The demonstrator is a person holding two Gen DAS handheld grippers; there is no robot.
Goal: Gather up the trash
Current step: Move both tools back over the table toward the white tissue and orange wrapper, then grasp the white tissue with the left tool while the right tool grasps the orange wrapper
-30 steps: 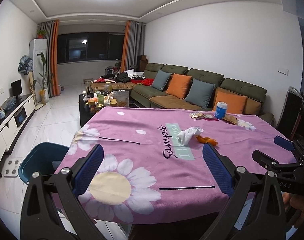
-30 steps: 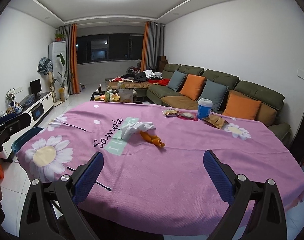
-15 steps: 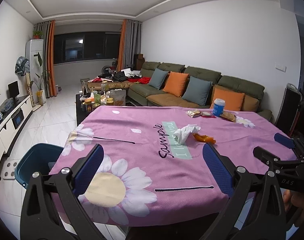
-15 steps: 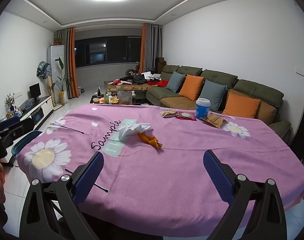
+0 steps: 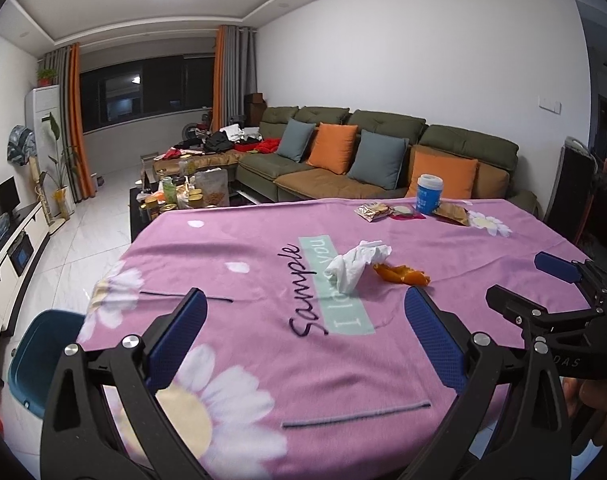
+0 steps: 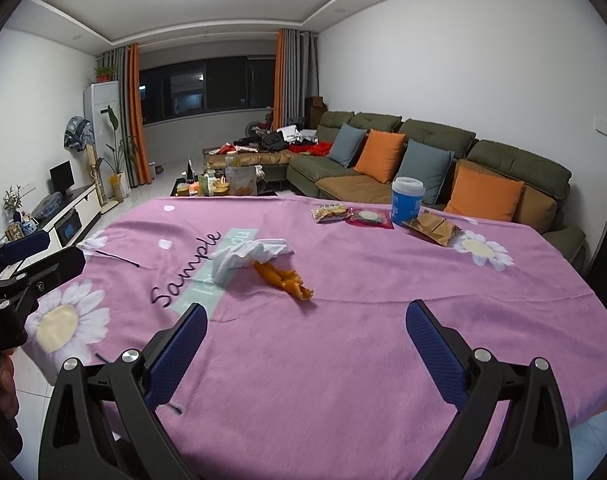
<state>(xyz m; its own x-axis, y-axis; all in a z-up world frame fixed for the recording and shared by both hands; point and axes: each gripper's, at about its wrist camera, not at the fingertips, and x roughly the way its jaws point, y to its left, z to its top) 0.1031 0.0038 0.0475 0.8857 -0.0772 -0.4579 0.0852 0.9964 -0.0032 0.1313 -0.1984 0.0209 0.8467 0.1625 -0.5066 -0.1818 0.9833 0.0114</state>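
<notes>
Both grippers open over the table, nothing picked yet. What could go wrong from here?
1. The white tissue touches the orange peel; a pinch may lift only one.
2. Fingers may snag the loose pink tablecloth.
3. The teal bin sits on the floor beyond the table's left edge, so trash may drop in transit.

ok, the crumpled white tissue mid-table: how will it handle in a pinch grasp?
The tissue looks thin and crumpled, so probably very light and floppy; it should collapse between the pads, not resist. Loose folds trail out, so part may dangle or drag. It seems to touch the orange peel, so lifting might nudge that.
</notes>
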